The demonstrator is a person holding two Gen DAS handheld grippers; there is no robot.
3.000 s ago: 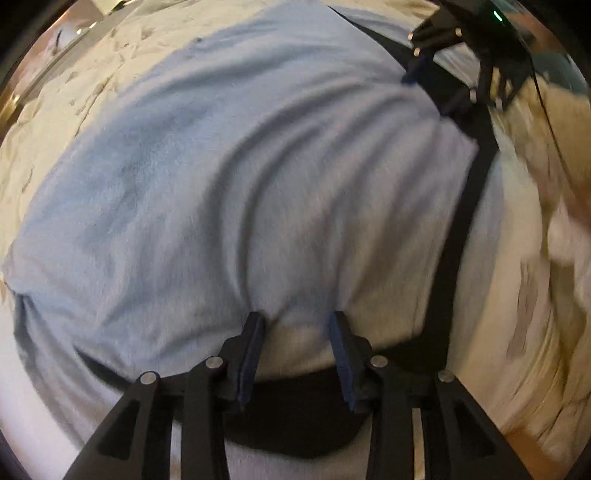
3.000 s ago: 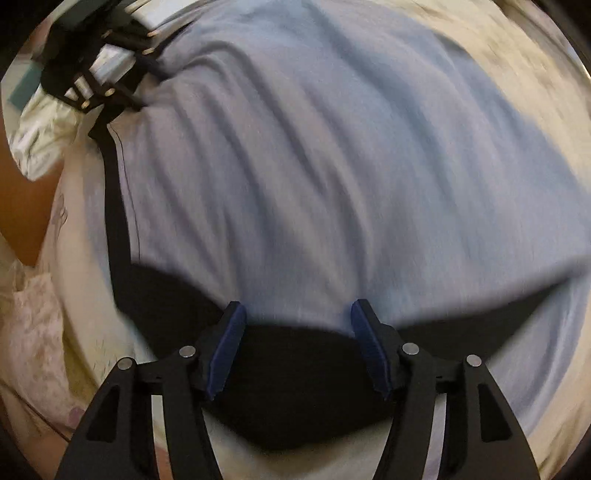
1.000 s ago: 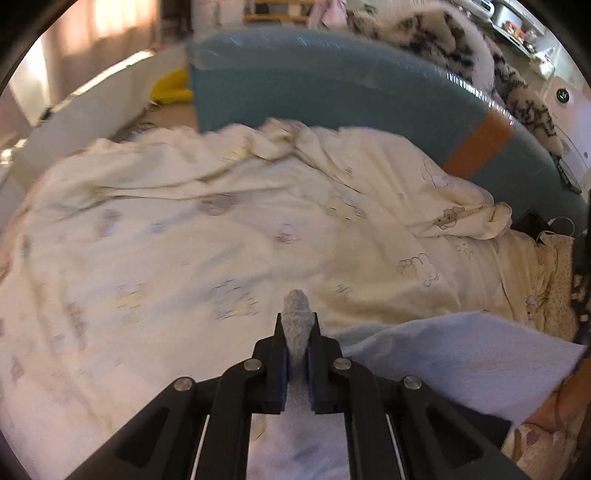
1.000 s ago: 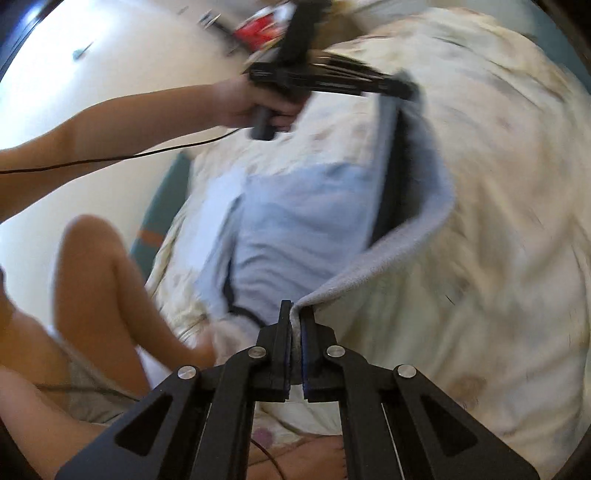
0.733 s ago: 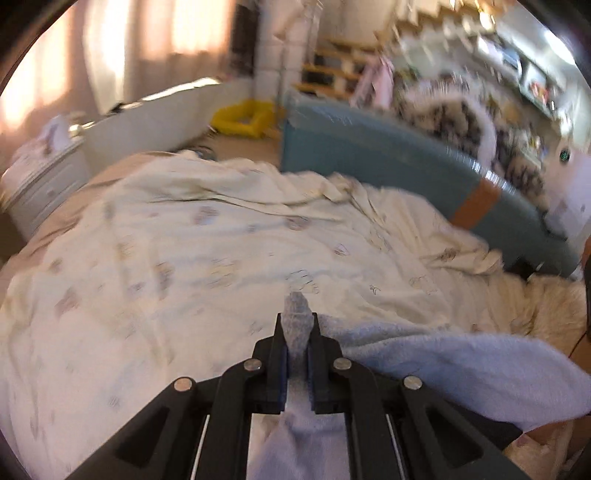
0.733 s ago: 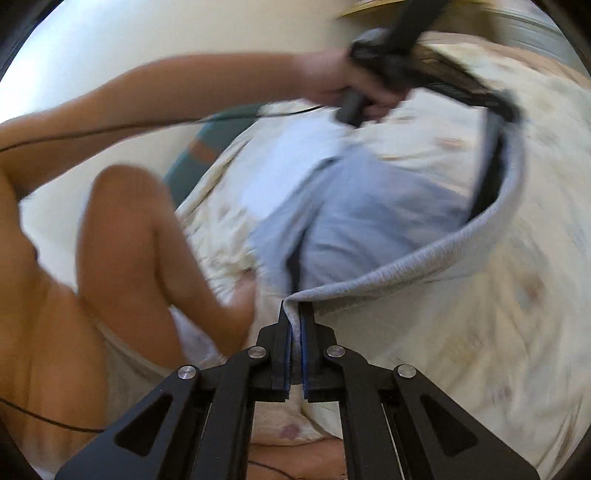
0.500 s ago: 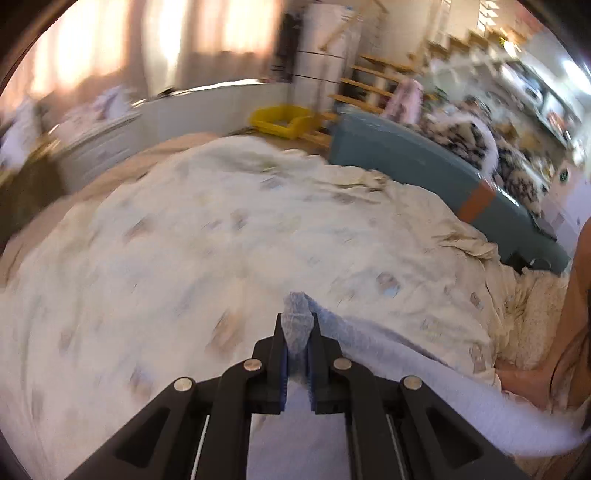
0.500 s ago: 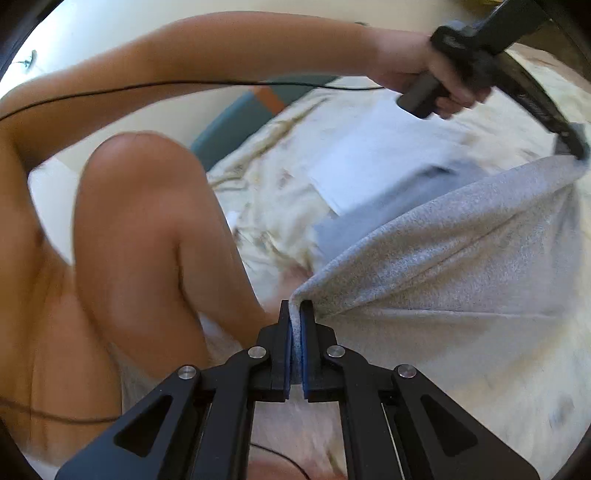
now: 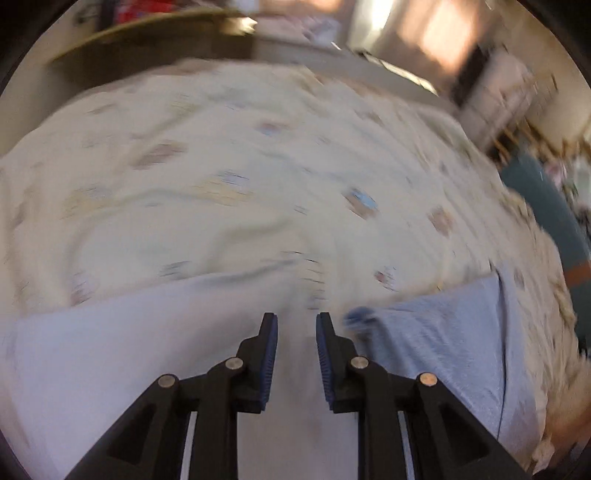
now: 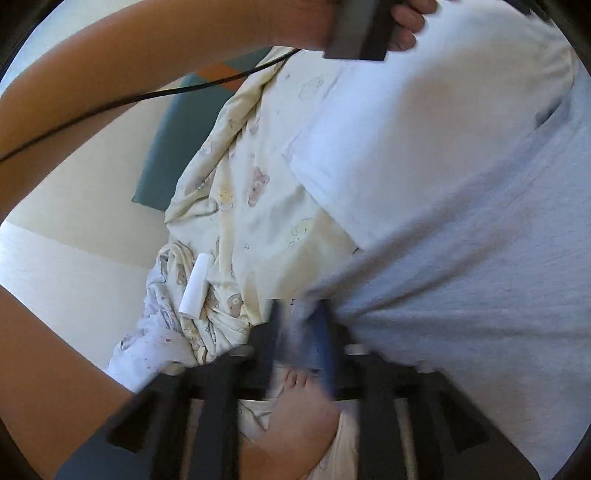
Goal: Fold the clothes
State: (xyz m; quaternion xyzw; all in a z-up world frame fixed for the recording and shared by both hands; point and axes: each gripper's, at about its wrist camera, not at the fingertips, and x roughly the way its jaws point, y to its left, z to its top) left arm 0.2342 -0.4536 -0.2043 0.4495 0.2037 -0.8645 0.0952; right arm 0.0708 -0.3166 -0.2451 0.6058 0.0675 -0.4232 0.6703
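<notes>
A light blue garment (image 9: 443, 339) lies spread on the cream printed bedding (image 9: 221, 166), and its left part (image 9: 122, 343) looks paler. My left gripper (image 9: 295, 321) hovers over the garment's edge, open, with nothing pinched between its blue pads. In the right wrist view the same garment (image 10: 480, 258) fills the right side, with a whiter layer (image 10: 406, 129) above it. My right gripper (image 10: 299, 314) is motion-blurred. Its fingers stand apart, and a blurred bit of the garment's corner lies between them. A hand (image 10: 402, 22) at the top holds the other gripper's handle.
A person's arm (image 10: 147, 62) and a black cable (image 10: 166, 92) cross the upper right wrist view. A leg (image 10: 44, 369) and a foot (image 10: 295, 406) sit close below. A small white roll (image 10: 195, 288) lies on rumpled bedding. A teal padded panel (image 9: 550, 221) borders the bed.
Half a second ago both grippers were shut on the garment's edge and held it up. Now both have opened and the garment lies on the bed.
</notes>
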